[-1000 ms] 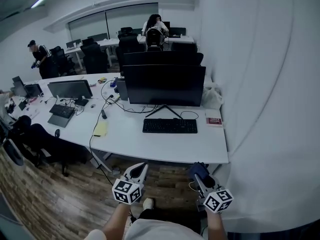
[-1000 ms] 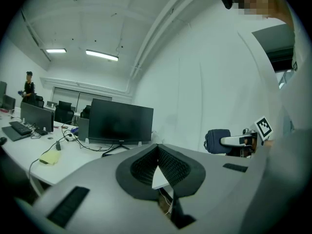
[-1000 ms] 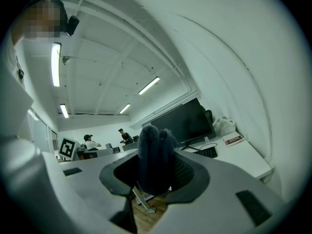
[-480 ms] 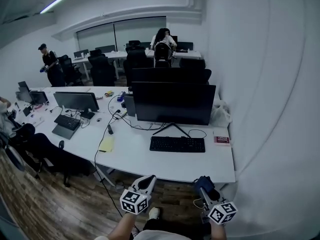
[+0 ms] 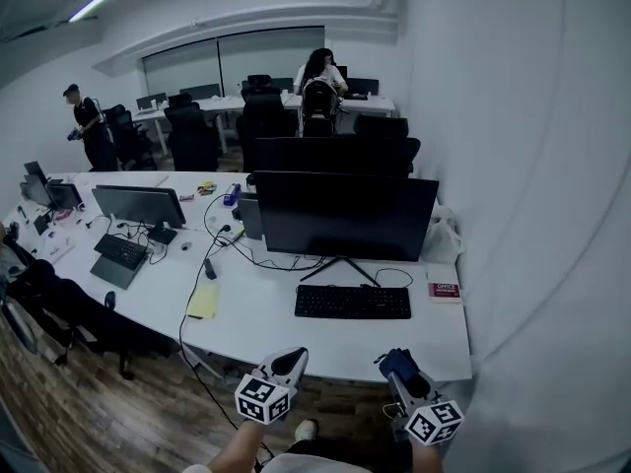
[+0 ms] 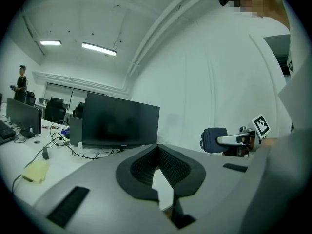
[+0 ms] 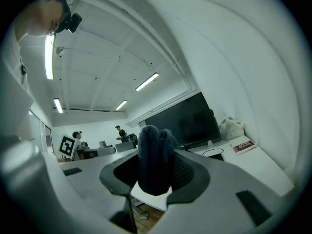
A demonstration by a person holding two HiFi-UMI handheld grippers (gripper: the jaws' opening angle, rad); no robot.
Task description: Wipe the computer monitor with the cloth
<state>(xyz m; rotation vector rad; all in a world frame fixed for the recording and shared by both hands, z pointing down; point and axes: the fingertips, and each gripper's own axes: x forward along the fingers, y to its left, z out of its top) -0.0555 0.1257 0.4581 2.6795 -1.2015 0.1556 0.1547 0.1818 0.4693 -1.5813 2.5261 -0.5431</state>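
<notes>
**Open-plan office**

You're standing in a shared office: long white counters (image 5: 266,308) carry dark monitors (image 5: 345,215), keyboards (image 5: 353,302) and trailing cables (image 5: 210,227). Black swivel chairs (image 5: 192,131) line the rows, strip lights (image 5: 97,0) run overhead, and other people (image 5: 320,67) are farther back.

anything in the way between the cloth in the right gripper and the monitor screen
Nothing visible blocks it. The cloth, clamped in the right gripper, faces the monitor from short of the desk. Only the keyboard lies between, flat on the desk below the screen.
</notes>
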